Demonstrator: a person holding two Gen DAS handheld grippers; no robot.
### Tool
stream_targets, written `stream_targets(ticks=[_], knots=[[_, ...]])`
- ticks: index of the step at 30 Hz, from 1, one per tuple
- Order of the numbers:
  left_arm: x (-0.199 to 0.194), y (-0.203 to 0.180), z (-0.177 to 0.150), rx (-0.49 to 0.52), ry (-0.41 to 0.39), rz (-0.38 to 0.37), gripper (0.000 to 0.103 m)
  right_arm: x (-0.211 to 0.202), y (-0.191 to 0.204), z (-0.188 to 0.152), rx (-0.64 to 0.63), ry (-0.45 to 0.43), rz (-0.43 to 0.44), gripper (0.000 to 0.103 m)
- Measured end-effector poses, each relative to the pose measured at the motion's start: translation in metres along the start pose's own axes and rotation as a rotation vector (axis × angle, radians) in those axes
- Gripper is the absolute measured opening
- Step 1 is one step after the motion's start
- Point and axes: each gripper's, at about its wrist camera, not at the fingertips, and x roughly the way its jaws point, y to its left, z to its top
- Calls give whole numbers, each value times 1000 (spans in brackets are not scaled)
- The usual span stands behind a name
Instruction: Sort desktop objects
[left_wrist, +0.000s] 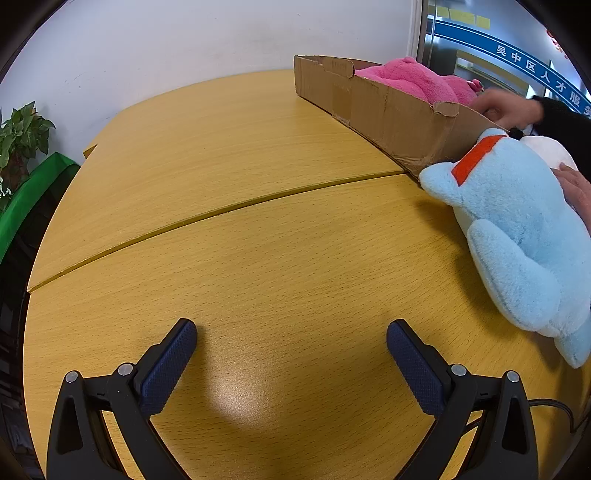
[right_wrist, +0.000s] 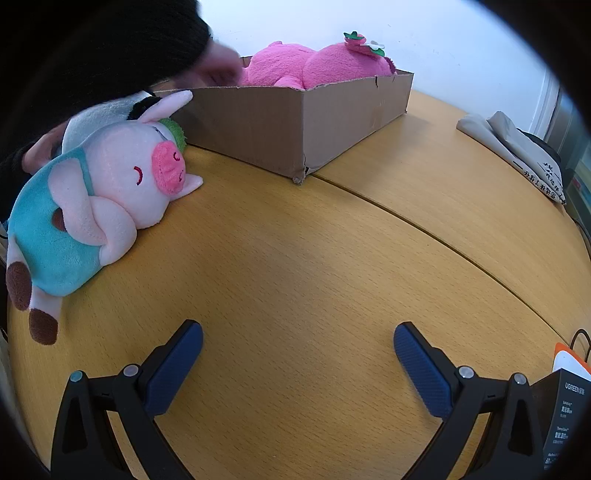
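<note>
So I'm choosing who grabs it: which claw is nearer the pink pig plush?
Right, probably. The pink pig plush lies ahead-left of the open right claw; the left claw view misses it, showing only a blue plush.

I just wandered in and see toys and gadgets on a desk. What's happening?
Plush toys are being sorted into a cardboard box. A pink plush already lies inside. A person's bare hands are busy at the box and on a blue plush beside it; a pig plush lies there too. Both claws, left and right, sit open and empty.
</note>
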Motion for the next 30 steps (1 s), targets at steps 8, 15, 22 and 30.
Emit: stream_targets(ticks=[8,15,22,30], knots=[[1,-1,0,0,0,0,103,0,0,1,0,0,0,103],[1,-1,1,0,0,0,103,1,-1,1,0,0,0,103],[1,-1,1,0,1,0,103,1,-1,1,1,0,0,103],[1,-1,1,0,0,0,103,1,0,1,1,0,-1,103]])
